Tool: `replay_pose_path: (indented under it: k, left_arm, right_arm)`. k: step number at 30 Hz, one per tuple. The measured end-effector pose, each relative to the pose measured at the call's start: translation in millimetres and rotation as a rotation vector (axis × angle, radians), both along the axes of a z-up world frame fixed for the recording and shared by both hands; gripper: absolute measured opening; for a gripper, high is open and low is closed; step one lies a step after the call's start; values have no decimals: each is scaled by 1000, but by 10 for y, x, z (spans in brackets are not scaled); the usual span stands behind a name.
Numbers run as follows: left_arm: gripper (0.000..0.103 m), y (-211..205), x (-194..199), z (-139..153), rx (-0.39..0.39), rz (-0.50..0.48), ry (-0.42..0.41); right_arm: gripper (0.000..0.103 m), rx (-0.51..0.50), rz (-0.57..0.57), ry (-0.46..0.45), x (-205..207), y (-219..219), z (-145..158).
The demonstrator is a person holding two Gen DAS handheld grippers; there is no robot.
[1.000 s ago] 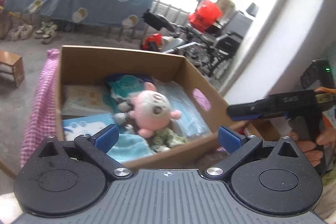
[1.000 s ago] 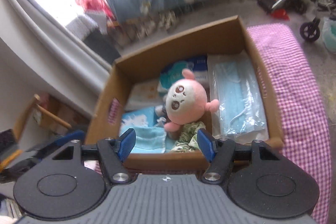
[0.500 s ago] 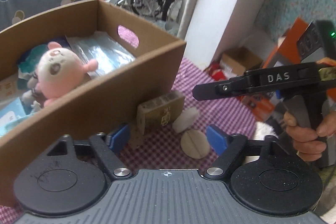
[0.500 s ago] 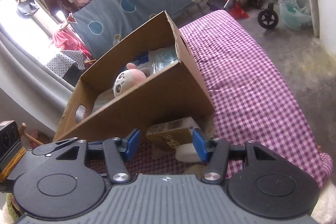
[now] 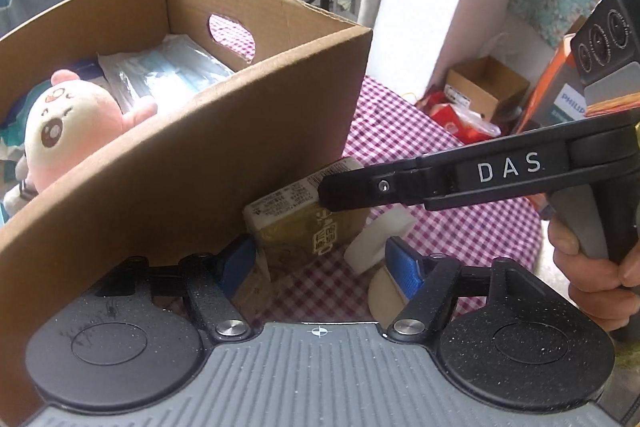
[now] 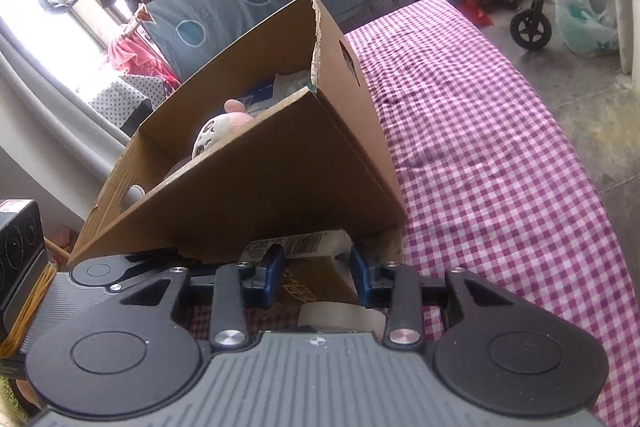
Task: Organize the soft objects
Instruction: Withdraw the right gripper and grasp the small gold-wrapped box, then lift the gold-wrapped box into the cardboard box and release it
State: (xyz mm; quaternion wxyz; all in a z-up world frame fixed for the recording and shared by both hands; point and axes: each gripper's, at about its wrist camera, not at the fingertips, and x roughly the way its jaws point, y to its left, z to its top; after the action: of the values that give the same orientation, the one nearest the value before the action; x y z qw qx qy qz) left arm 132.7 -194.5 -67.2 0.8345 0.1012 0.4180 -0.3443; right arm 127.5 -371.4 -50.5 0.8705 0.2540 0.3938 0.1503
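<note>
"DAS" on right gripper, "PHILIPS" on orange box

The surface was covered with a purple-and-white checked cloth, which ran on past the box toward the far edge, bare over most of its right-hand stretch. A brown cardboard box stood directly on it, toward the left. Against the box's near wall lay a gold tissue packet, resting on the cloth. Just beside the packet, to its right, a white sponge block sat on the checks, and in front of that a round beige pad lay flat; whether the pad touched the block could not be told.
</note>
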Motion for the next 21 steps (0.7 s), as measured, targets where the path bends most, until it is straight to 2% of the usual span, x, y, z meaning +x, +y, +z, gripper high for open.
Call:
replay_pose_path:
  k: [8, 14, 21]
  left_arm:
    - [72, 32, -26, 105, -33, 2, 13]
    - [72, 134, -234, 326, -82, -13, -38]
    - [72, 302, -536, 713, -158, -24, -143]
  right_arm:
    - [39, -12, -21, -25, -127, 49, 161]
    - [39, -38, -52, -85, -366, 117, 481]
    - [39, -88, -67, -199, -642, 271, 991]
